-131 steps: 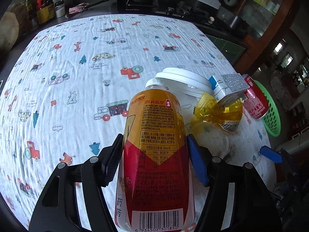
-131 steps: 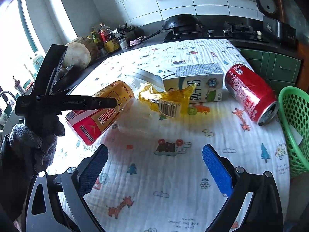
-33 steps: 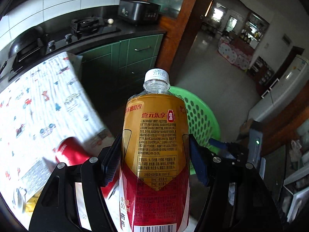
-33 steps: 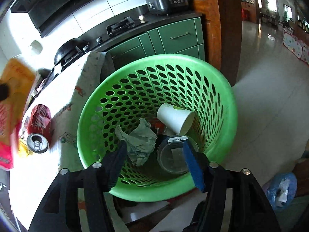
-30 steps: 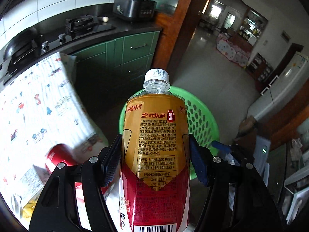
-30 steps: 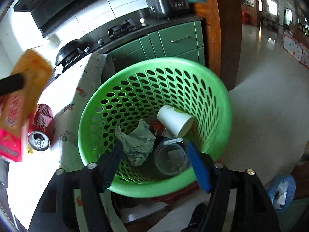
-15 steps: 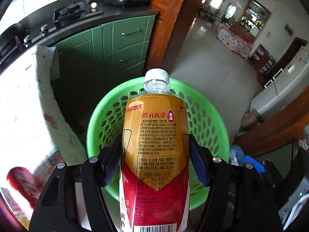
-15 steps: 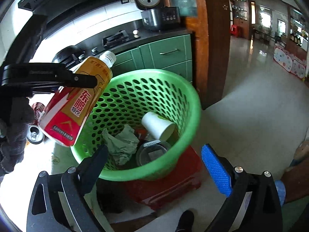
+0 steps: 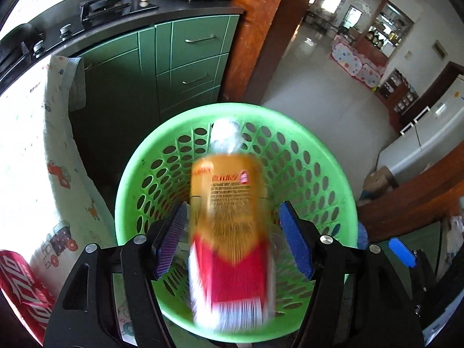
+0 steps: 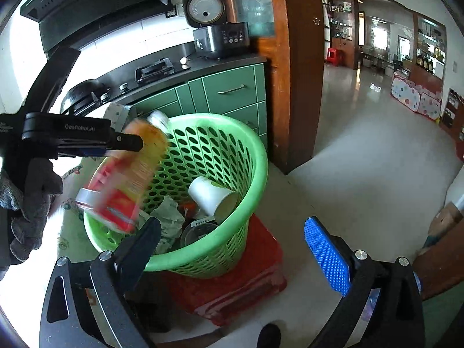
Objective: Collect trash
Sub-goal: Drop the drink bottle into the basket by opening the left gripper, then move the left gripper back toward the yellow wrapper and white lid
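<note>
The left hand-held gripper (image 9: 232, 240) carries "GenRobot.AI" on its side; its jaws stand apart, clear of the blurred orange-and-red bottle (image 9: 229, 232) — label print unreadable — hanging over the green basket (image 10: 258, 156). In the basket lie a paper cup (image 10: 211, 197) and crumpled paper (image 10: 168, 217). The right hand-held gripper (image 10: 232, 249) gapes wide, holding nothing. A red can (image 9: 20, 284) lies at the worktop (image 9: 29, 150) edge.

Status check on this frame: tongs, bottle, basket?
Left tongs open, drink bottle blurred, dropping free above green basket. Right tongs open, empty. Nothing blocking.
</note>
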`<state>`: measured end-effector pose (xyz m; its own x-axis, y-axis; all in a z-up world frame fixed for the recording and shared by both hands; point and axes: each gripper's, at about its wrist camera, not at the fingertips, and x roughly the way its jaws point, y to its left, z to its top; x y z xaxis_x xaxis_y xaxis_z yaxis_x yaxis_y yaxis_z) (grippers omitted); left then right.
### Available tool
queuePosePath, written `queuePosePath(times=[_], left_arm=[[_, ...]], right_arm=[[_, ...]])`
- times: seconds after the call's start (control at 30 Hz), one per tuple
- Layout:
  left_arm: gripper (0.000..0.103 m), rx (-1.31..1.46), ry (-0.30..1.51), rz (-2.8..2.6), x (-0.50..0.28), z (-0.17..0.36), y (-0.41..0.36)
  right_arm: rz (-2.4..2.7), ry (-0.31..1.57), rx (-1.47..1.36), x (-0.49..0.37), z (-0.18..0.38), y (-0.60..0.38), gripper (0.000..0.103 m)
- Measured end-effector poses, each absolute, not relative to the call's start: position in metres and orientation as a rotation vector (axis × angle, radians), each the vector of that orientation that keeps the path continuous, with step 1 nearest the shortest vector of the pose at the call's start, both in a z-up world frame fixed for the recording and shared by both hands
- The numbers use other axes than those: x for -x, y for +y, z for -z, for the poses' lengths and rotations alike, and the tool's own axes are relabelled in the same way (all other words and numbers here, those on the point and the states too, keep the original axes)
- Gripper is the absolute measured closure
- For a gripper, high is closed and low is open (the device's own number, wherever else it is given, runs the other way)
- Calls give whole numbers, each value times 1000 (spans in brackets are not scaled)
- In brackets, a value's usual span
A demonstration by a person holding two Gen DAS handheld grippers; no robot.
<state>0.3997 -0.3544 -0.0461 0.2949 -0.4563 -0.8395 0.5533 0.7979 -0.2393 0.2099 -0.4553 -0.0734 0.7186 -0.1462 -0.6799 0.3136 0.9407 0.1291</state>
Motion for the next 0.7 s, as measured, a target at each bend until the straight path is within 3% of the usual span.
queuePosePath(times=[0.33, 0.7], left_arm=[[35, -112, 989, 677, -363, 14, -316], [33, -68, 913, 646, -308, -10, -224]], right_arm=[[205, 733, -208, -202, 56, -426, 7], [114, 750, -168, -195, 38, -374, 7]])
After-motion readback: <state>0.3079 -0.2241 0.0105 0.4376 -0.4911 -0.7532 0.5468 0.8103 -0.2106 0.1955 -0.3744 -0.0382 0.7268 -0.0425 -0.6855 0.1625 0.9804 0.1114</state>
